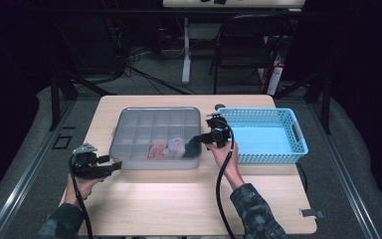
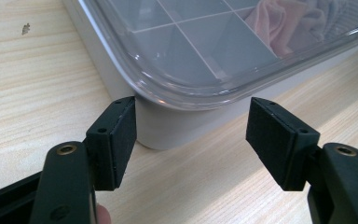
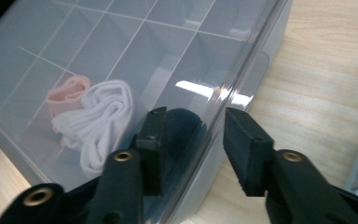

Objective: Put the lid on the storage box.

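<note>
A translucent grey compartment box (image 1: 154,122) sits mid-table. Its front row holds a pink rolled sock (image 1: 156,149), a white rolled sock (image 1: 175,147) and a dark sock (image 1: 191,145). My right gripper (image 1: 199,140) is at the box's front right, jaws open. In the right gripper view the box's rim (image 3: 233,88) runs between the jaws of that gripper (image 3: 196,140), with the dark sock (image 3: 182,123) just behind its left jaw, beside the white sock (image 3: 105,116) and the pink sock (image 3: 67,93). My left gripper (image 1: 112,167) is open, its jaws either side of the box's front left corner (image 2: 168,126) without touching it.
A pale blue perforated basket (image 1: 298,134) stands right of the box, close to my right hand. The wooden table (image 1: 179,199) stretches bare toward the person. A chair and a desk leg stand on the floor beyond the far edge.
</note>
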